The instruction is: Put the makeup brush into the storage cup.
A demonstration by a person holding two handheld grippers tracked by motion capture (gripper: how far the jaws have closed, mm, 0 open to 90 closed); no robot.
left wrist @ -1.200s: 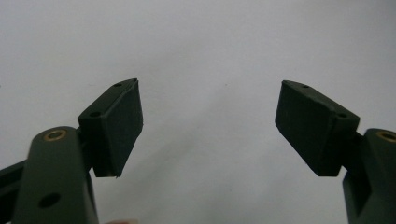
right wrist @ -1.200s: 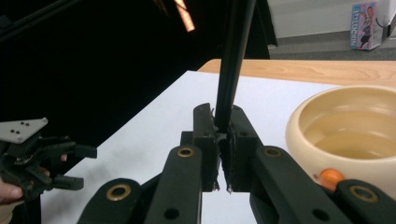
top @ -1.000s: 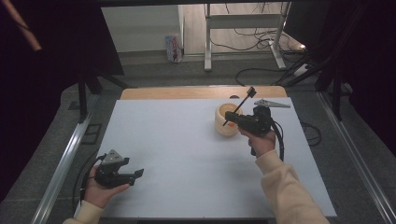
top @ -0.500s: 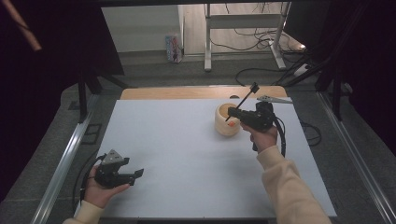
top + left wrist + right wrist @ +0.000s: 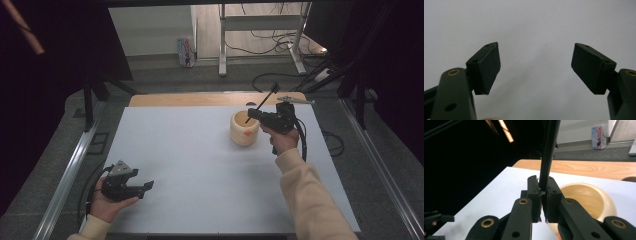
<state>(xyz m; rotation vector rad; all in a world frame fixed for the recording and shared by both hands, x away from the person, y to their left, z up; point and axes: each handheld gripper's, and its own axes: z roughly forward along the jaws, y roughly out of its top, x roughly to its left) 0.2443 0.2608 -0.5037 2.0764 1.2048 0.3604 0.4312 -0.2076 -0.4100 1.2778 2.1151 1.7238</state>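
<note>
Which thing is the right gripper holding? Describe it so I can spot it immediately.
Start at the white table, then find the cream pot towards its far right. Above it, the right gripper pinches a thin black stick, the only slender dark thing slanting up.

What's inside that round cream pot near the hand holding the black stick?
The pot looks empty: its pale inner wall and rim show, with nothing lying in it. The right tool, clamped on the black stick, covers its near side, so that part of the bottom stays hidden.

White table sheet [image 5: 200, 165]; colourful carton [image 5: 185, 51] on floor beyond
</note>
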